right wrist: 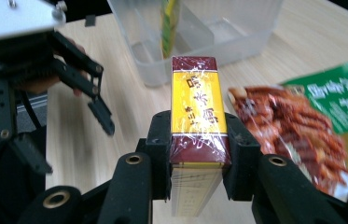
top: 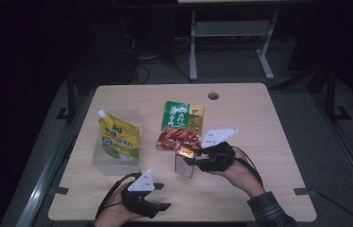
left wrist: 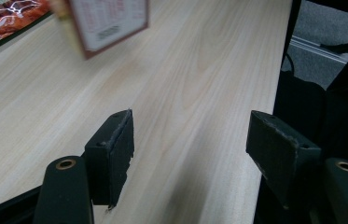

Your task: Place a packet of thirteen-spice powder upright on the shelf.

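Tongs on the right point(right wrist: 195, 154) are clamped on a small box point(right wrist: 195, 112) wrapped in clear film, maroon with a yellow label, pads pressing its two narrow sides near the lower end. In the high view the box point(top: 185, 162) stands upright just above or on the bench point(top: 259, 179), near the red-and-green snack bag point(top: 180, 130); whether its base touches the wood cannot be told. The left tongs point(left wrist: 190, 144) stand wide with nothing between them, resting near the front edge.

The clear tub point(top: 117, 146) at the left, which already holds a yellow-green spouted pouch point(top: 117, 137), looks like the likely destination. To do this carry well, keep the grip firm, since the film is slick and the box could slide down between the pads. Lift enough to clear the tub's rim before moving across, and keep the box upright so it slots in beside the pouch. The left tongs sit close to that path; holding them low and back should avoid a knock.
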The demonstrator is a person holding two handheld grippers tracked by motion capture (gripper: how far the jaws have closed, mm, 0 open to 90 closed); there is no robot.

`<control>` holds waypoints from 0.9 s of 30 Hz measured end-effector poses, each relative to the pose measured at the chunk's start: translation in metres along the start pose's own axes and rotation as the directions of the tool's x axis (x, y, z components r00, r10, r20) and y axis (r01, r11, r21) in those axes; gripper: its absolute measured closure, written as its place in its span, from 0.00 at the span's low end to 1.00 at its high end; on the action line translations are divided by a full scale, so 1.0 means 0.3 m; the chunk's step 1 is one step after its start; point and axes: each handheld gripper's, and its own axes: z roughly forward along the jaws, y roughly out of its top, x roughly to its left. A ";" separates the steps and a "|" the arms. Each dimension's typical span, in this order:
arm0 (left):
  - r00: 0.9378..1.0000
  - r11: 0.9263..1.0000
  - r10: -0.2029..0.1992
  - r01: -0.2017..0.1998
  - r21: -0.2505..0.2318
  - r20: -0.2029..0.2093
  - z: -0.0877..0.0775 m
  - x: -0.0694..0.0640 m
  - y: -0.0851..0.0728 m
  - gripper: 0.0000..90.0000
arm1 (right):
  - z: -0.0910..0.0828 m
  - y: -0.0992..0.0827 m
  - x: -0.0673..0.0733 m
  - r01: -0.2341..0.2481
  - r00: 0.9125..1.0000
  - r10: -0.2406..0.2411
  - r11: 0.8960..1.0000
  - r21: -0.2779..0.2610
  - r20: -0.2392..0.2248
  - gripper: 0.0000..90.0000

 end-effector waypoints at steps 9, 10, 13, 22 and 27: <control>1.000 1.000 0.014 -0.014 0.003 0.010 -0.002 -0.010 -0.007 0.35 | 0.068 0.124 -0.008 0.085 0.993 -0.089 0.995 -0.052 -0.076 0.75; 1.000 1.000 0.008 -0.008 0.001 0.014 -0.002 -0.013 -0.008 0.35 | 0.074 0.136 -0.006 0.088 0.992 -0.093 0.995 -0.055 -0.082 0.75; 1.000 1.000 0.014 -0.014 0.001 0.024 0.002 -0.018 -0.010 0.35 | 0.102 0.184 0.007 0.102 0.988 -0.109 0.993 -0.065 -0.111 0.75; 0.998 0.999 0.034 -0.035 0.014 0.052 0.011 -0.028 -0.008 0.35 | 0.181 0.289 0.027 0.143 0.975 -0.156 0.985 -0.094 -0.157 0.75; 0.997 0.999 0.047 -0.048 0.021 0.055 0.013 -0.026 -0.006 0.35 | 0.227 0.338 0.043 0.168 0.969 -0.183 0.980 -0.103 -0.164 0.75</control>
